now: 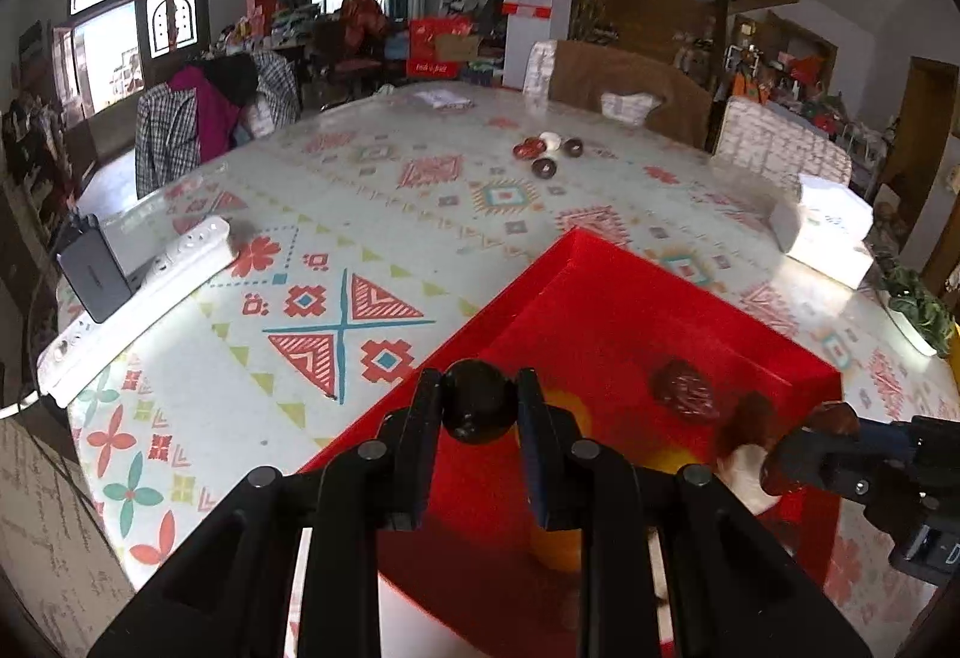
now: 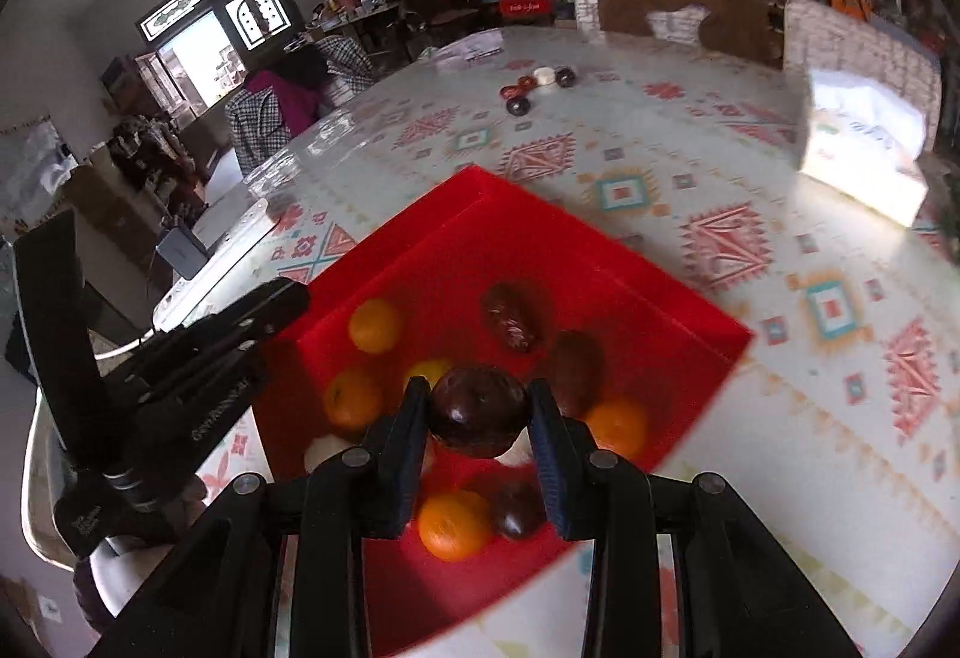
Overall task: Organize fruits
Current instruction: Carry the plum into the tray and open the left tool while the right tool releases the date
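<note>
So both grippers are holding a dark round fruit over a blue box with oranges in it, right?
Nearly. The box is red, not blue, as the right wrist view shows. The rest holds: the left gripper and the right gripper each clamp a dark fruit above it, and oranges lie inside.

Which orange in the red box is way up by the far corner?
The orange at the upper left of the red box, closest to its far corner. The other three oranges lie lower down, nearer the right gripper.

Patterned table (image 1: pixel 360 214) — red tray (image 1: pixel 600 286), white power strip (image 1: pixel 138 292), tissue box (image 1: pixel 828 232), small round items (image 1: pixel 546 153)
</note>
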A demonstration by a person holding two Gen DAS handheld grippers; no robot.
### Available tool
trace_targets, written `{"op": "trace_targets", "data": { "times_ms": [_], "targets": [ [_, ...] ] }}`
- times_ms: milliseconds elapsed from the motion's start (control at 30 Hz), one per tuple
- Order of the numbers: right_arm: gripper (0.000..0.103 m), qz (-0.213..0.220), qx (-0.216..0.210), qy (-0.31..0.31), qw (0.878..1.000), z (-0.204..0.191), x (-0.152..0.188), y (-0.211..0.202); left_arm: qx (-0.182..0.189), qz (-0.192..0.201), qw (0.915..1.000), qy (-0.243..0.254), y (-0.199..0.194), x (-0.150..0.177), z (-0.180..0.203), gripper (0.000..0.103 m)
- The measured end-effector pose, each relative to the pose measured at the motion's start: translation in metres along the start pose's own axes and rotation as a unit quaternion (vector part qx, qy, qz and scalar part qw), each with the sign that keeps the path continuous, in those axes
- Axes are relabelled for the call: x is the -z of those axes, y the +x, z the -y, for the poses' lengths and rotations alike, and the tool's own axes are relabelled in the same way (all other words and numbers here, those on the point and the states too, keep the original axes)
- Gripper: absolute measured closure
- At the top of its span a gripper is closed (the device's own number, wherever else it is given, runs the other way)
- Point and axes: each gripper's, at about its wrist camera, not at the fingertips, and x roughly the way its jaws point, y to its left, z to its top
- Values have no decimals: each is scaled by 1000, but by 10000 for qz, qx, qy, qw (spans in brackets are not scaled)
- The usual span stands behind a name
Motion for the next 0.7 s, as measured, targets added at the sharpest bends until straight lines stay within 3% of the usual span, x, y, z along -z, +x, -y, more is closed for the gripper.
{"op": "trace_targets", "data": {
  "times_ms": [167,300,433,567,633,700],
  "targets": [
    [67,-165,-202,142,9996,-4,-16,29,-5,-109,9999,-127,11,0,-5,79],
    [67,-121,-113,142,9998,-10,-29,46,-10,-133,9996,-257,10,1,-8,77],
    [54,-2,-295,330,9990,-8,-37,46,16,-6,9996,-284,0,2,-9,51],
    [49,368,-181,195,9990,-8,-35,16,60,152,9995,-259,-19,5,-6,50],
    [49,522,-52,119,9986,-6,-29,-1,59,348,9991,-242,-35,10,-1,43],
    [41,683,95,119,9975,0,-15,-25,-64,546,9983,-190,-50,15,7,36]
  ]
}}
